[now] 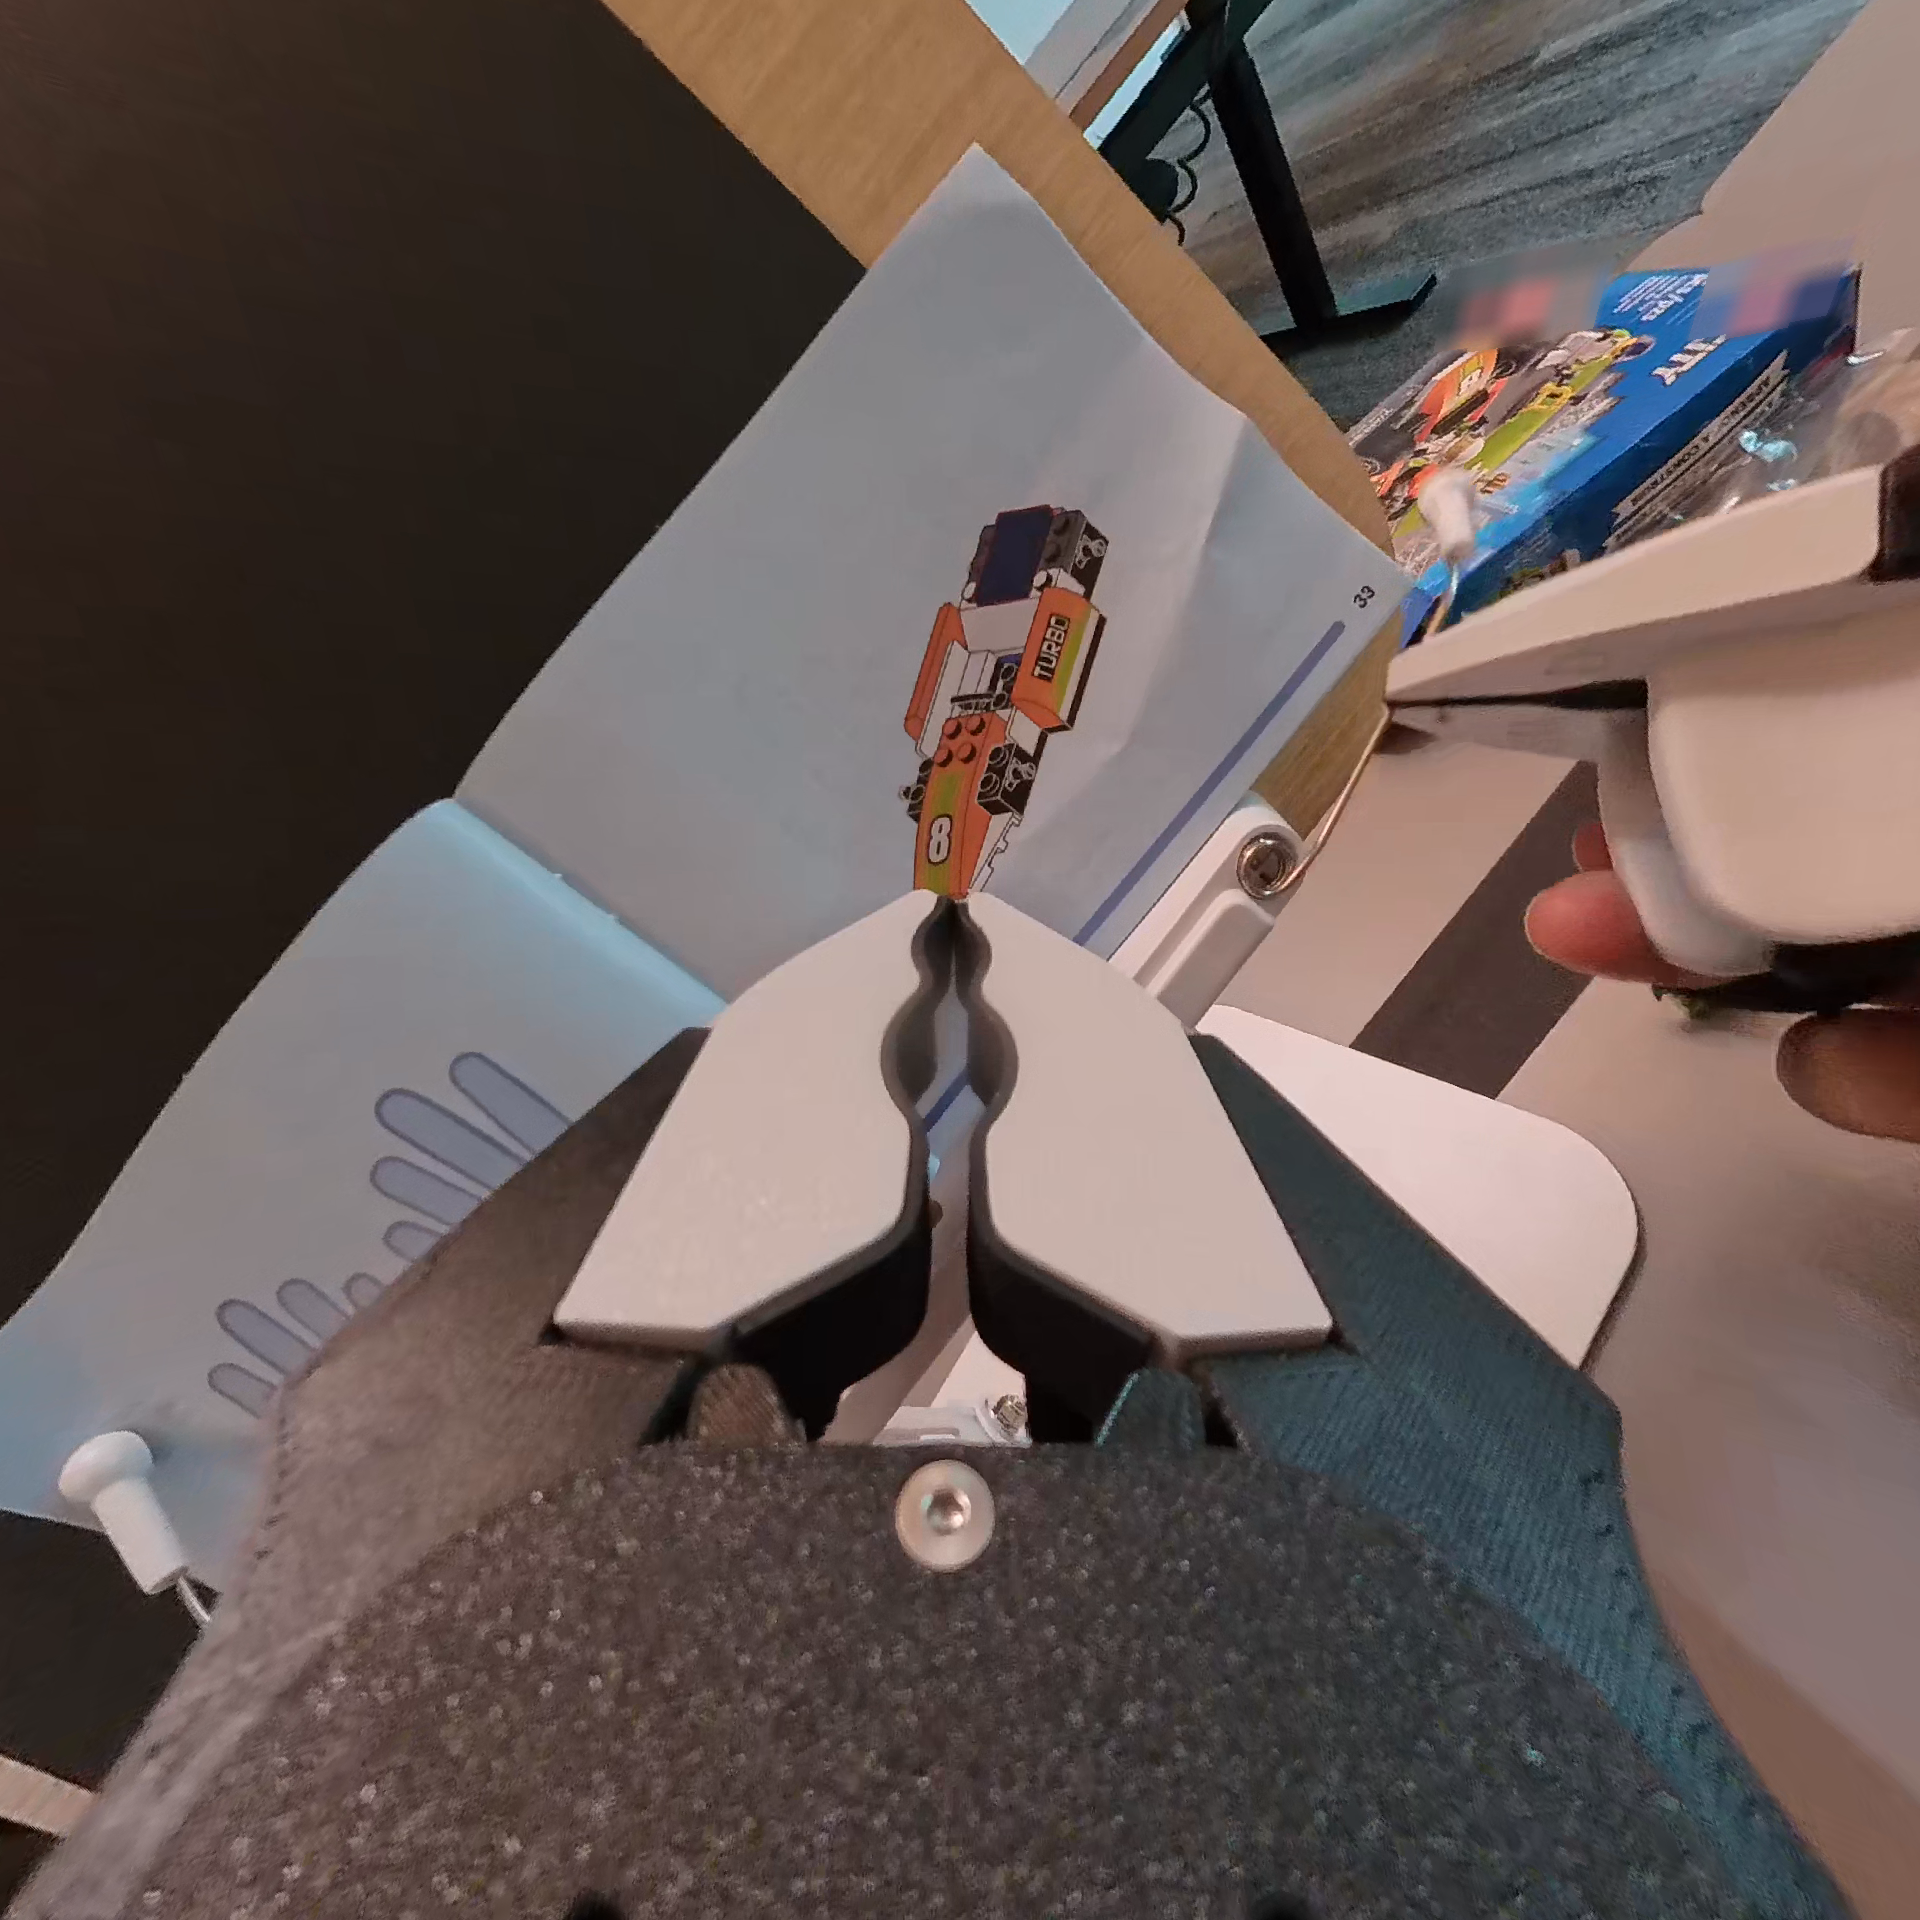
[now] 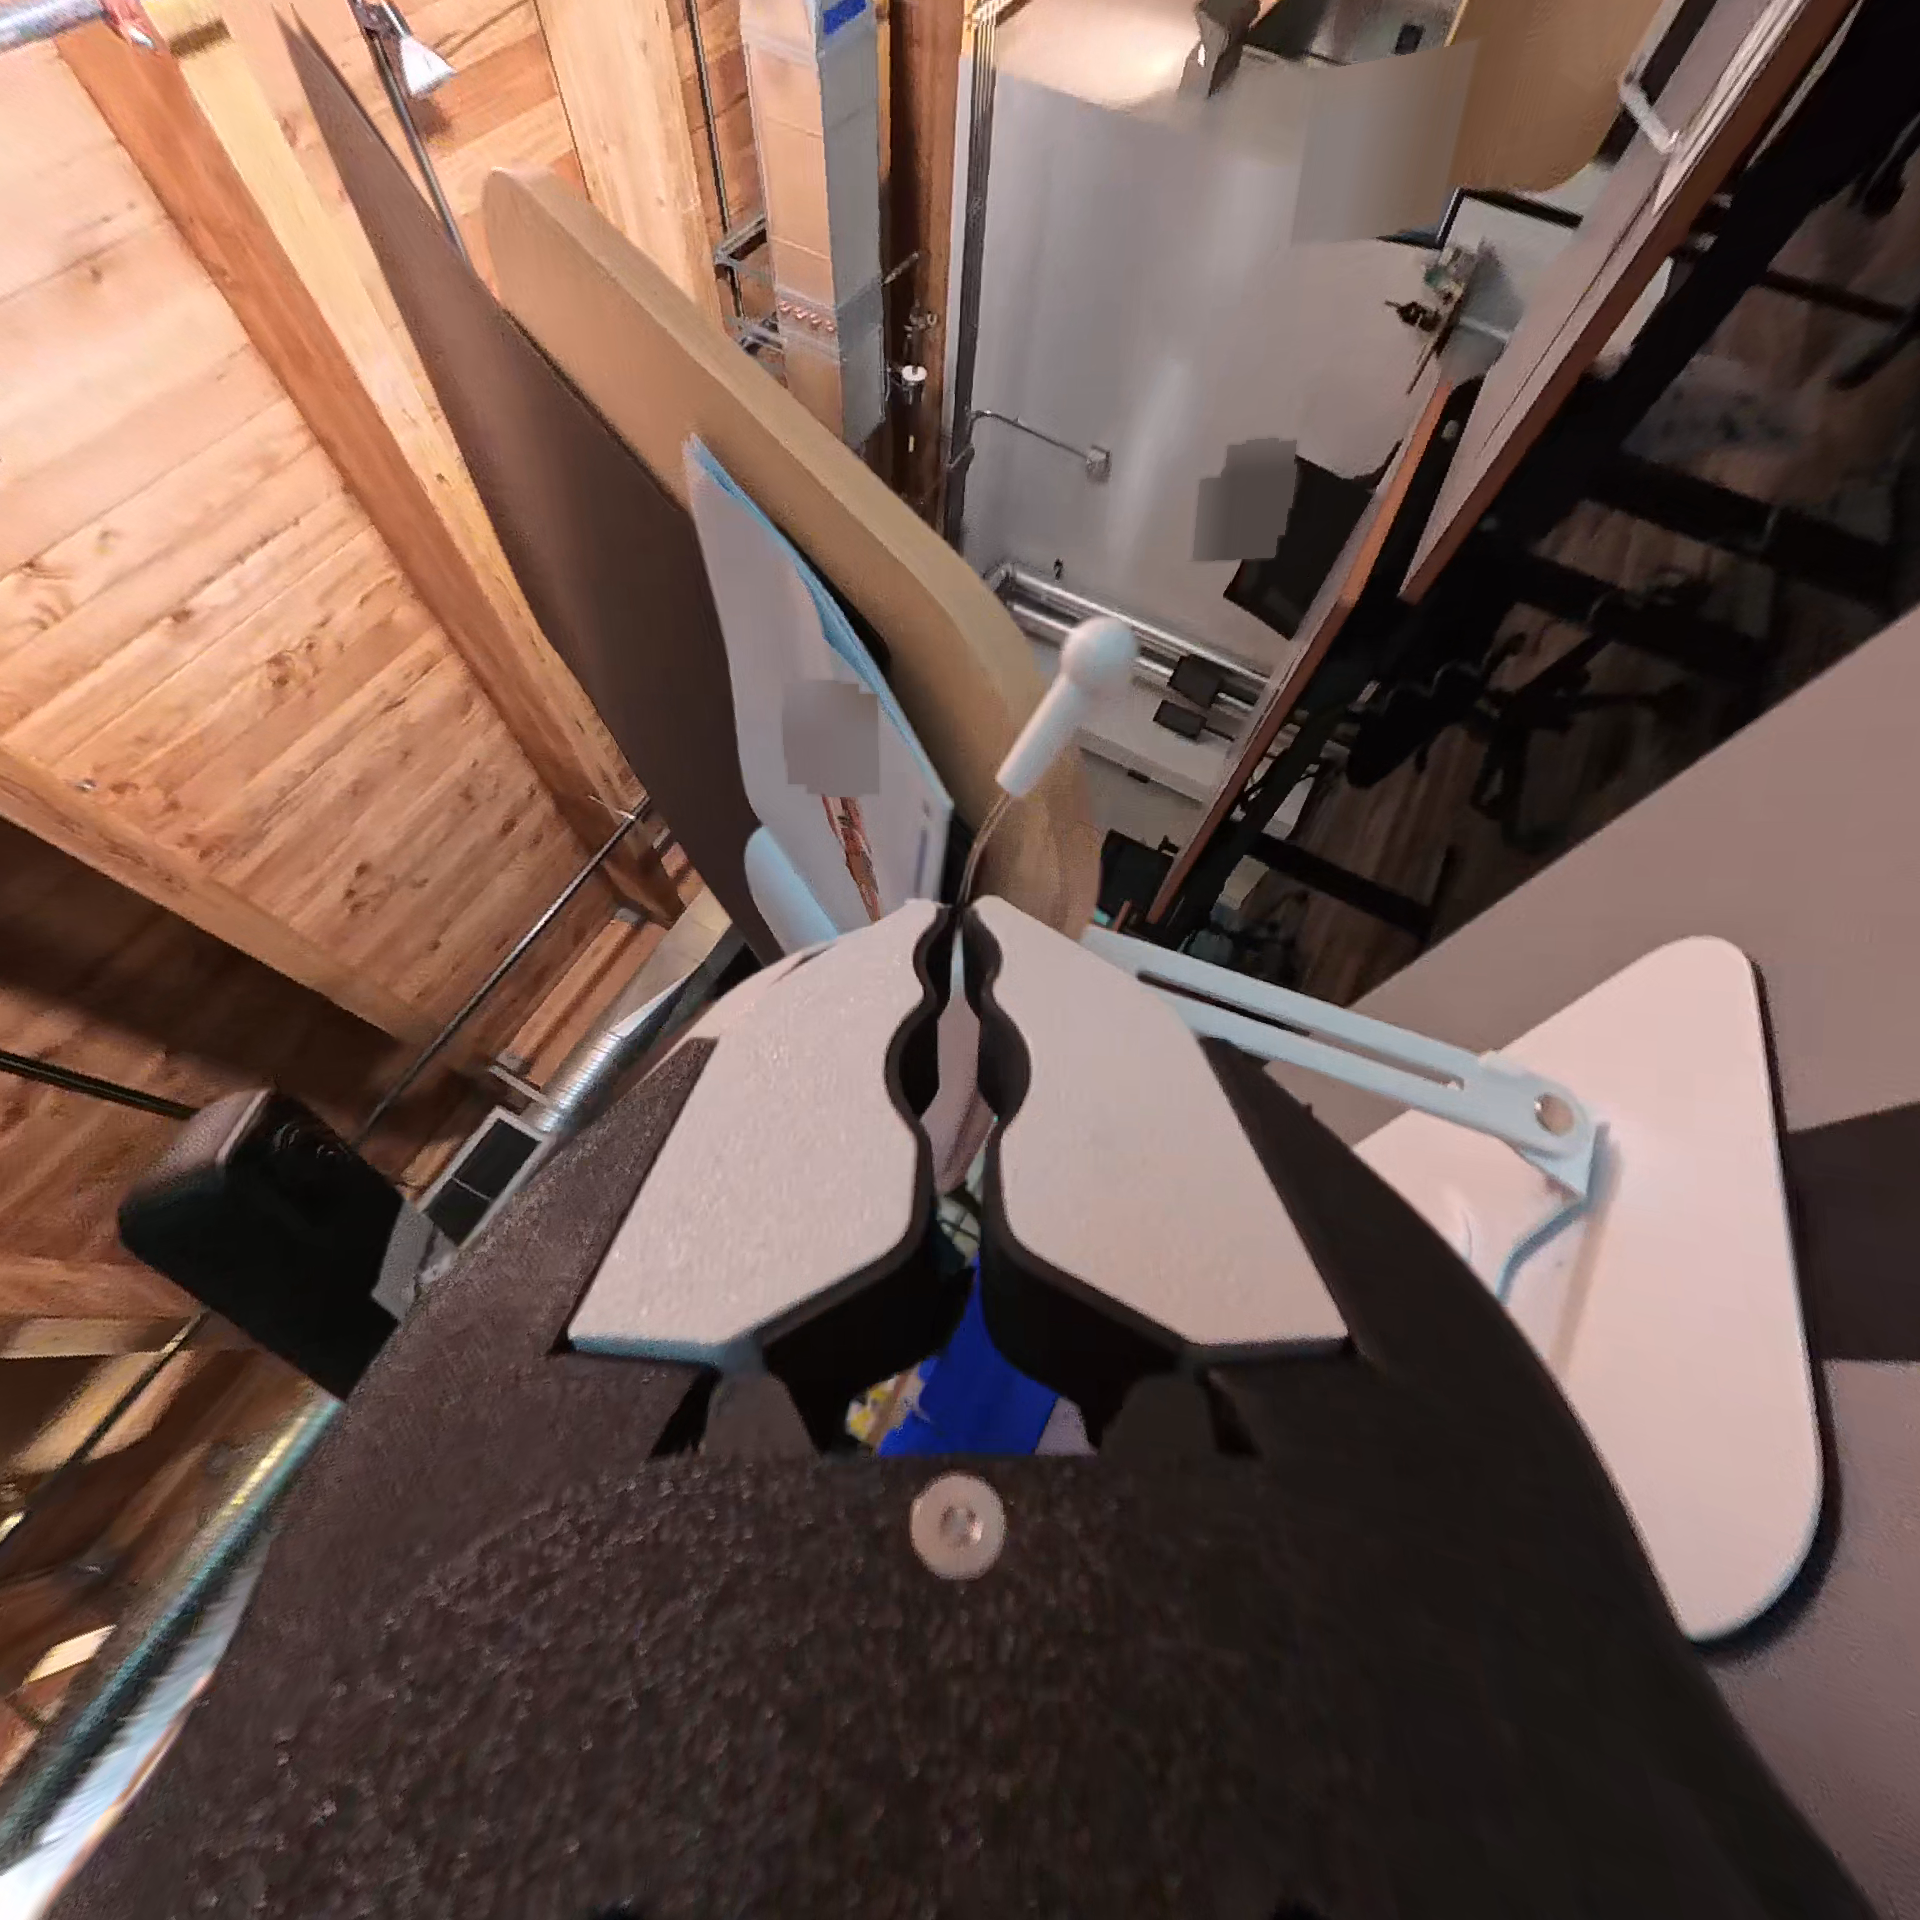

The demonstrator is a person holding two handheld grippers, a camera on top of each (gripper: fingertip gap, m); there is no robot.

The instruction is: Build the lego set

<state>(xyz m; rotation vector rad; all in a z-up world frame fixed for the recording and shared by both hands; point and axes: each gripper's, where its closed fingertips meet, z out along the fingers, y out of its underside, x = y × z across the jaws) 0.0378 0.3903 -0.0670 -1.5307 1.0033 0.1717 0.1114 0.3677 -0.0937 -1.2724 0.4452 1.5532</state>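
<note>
The open instruction booklet (image 1: pixel 831 520) leans on a wooden book stand (image 1: pixel 935 156) and shows a drawn orange race car. My left gripper (image 1: pixel 948 909) is shut, with its tips just in front of the page. My right gripper (image 2: pixel 958 912) is shut on the thin wire (image 2: pixel 982 842) of the stand's right page holder, just below its white peg (image 2: pixel 1081 686). In the left wrist view the right gripper (image 1: pixel 1397 709) comes in from the right, pinching that wire (image 1: pixel 1340 790) at the booklet's right edge. The booklet (image 2: pixel 769 644) shows edge-on in the right wrist view.
The blue Lego box (image 1: pixel 1662 416) and a clear bag of parts (image 1: pixel 1849 395) lie at the upper right. The stand's white base (image 1: pixel 1403 1195) rests on the table. A second page-holder peg (image 1: pixel 109 1475) sits at the lower left. A hand (image 1: pixel 1621 914) holds the right gripper.
</note>
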